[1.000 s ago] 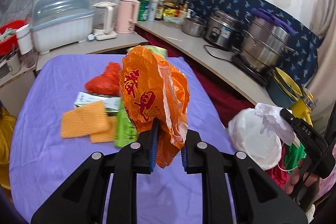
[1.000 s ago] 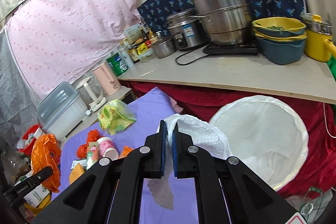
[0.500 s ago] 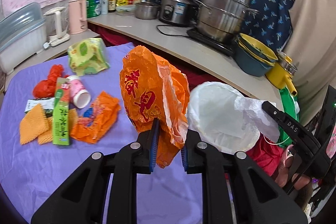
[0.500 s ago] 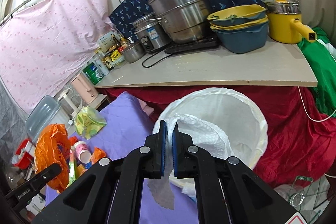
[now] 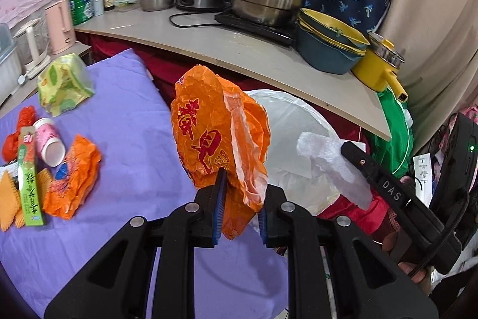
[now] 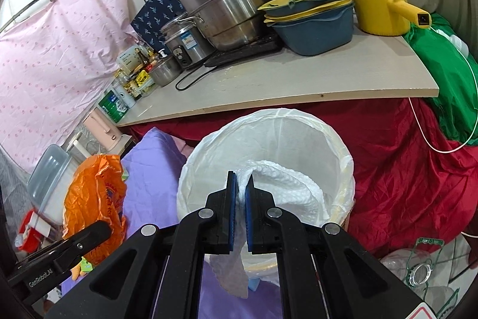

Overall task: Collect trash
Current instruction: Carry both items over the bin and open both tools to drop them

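My left gripper (image 5: 239, 199) is shut on a crumpled orange plastic bag (image 5: 215, 133) with red characters, held above the purple table edge beside the bin. My right gripper (image 6: 241, 190) is shut on a white paper towel (image 6: 286, 184), held over the mouth of the white-lined trash bin (image 6: 337, 145). In the left wrist view the bin (image 5: 292, 121) sits just behind the orange bag, and the right gripper (image 5: 346, 148) with the towel (image 5: 325, 163) is over its right side. The orange bag also shows in the right wrist view (image 6: 95, 193).
On the purple table (image 5: 134, 109) lie another orange wrapper (image 5: 74, 175), a green box (image 5: 28, 178), a pink cup (image 5: 49, 141), orange sponges (image 5: 6, 193), a red bag (image 5: 18, 124) and a green-yellow packet (image 5: 62, 82). A counter (image 5: 269, 56) with pots stands behind the bin.
Both grippers have swung right toward the bin. The towel now hangs over the bin opening, and the orange bag is closer to the bin's rim. Both stay shut on their loads.
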Action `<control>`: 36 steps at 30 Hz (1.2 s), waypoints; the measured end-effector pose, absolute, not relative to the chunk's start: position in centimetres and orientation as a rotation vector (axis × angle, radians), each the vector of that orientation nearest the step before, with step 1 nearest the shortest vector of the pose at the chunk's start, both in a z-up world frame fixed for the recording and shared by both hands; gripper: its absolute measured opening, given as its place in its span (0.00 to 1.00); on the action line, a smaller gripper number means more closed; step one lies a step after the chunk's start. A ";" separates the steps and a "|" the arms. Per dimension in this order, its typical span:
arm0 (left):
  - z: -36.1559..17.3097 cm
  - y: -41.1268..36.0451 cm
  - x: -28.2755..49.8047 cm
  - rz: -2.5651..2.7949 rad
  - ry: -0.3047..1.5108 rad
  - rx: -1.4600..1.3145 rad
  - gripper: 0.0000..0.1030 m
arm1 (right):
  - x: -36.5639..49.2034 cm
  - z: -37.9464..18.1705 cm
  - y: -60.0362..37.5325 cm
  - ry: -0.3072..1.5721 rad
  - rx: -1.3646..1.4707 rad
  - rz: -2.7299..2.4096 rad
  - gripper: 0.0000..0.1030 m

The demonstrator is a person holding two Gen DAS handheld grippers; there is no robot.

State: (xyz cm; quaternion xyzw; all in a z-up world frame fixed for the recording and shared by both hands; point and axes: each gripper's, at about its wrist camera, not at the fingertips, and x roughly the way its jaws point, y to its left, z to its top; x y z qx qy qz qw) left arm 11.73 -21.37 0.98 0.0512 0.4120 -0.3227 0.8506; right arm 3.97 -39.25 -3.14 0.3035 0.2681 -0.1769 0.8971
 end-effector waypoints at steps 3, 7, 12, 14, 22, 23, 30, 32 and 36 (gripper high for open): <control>0.6 -22.6 11.8 -0.700 0.875 0.120 0.18 | 3.9 -3.7 -39.9 0.559 0.638 -0.376 0.05; 0.0 -24.3 12.1 -0.729 0.889 0.136 0.18 | 3.8 -4.2 -40.7 0.563 0.643 -0.390 0.05; -0.8 -26.3 12.2 -0.760 0.905 0.160 0.18 | 3.4 -4.7 -41.6 0.567 0.657 -0.402 0.05; -1.3 -27.1 12.5 -0.770 0.919 0.159 0.18 | 3.3 -5.0 -42.1 0.569 0.671 -0.408 0.05; -2.8 -28.9 13.4 -0.772 0.954 0.170 0.22 | 2.9 -5.1 -43.2 0.564 0.675 -0.435 0.05; -2.9 -28.9 13.5 -0.768 0.953 0.175 0.24 | 2.9 -5.1 -43.3 0.562 0.677 -0.435 0.05; -3.2 -28.4 14.0 -0.705 0.929 0.163 0.64 | 3.7 -4.7 -43.2 0.558 0.672 -0.423 0.11; -3.0 -28.1 14.1 -0.695 0.916 0.170 0.66 | 4.0 -4.6 -43.1 0.556 0.671 -0.421 0.11; -2.8 -27.2 14.8 -0.663 0.917 0.155 0.68 | 4.9 -4.3 -42.6 0.559 0.665 -0.402 0.15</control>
